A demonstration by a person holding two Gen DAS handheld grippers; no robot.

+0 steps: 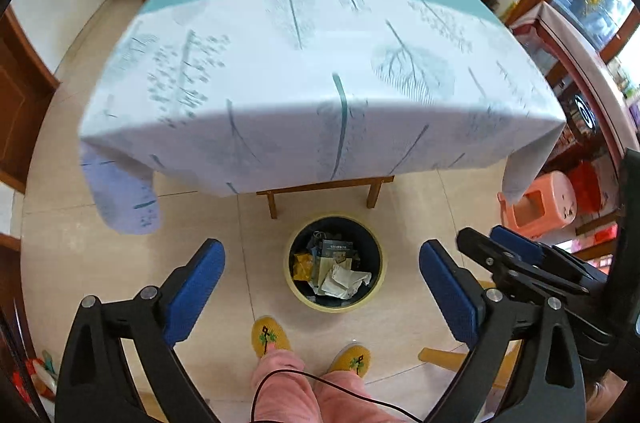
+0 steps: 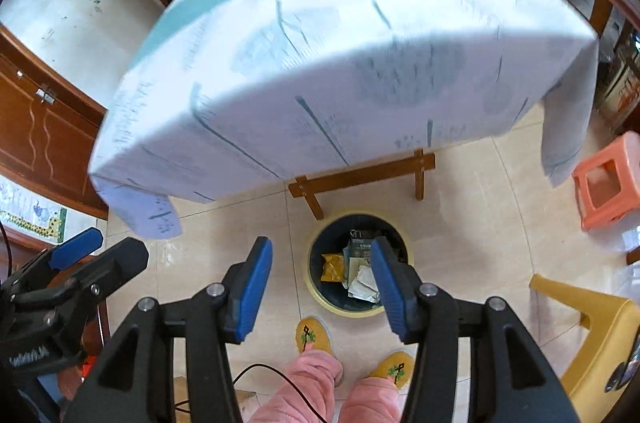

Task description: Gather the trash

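Cloth-covered table (image 1: pixel 320 63), beige tiled floor (image 1: pixel 100 263)

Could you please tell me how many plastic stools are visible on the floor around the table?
2: a pink stool right of the table, and a yellow stool nearer the person's right; others may be hidden.

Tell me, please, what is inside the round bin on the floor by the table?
The bin holds crumpled white paper, a yellow wrapper and a dark printed packet. Whatever lies beneath that top layer is covered.

Bin (image 1: pixel 297 293) below the tool: dark plastic, pale rim, crumpled paper (image 1: pixel 340 281) inside. Glossy floor tiles (image 1: pixel 224 219). Ahead: matt printed cloth (image 1: pixel 312 63), wooden bench (image 1: pixel 324 188) beneath. Finger pads (image 1: pixel 192 293) textured blue.
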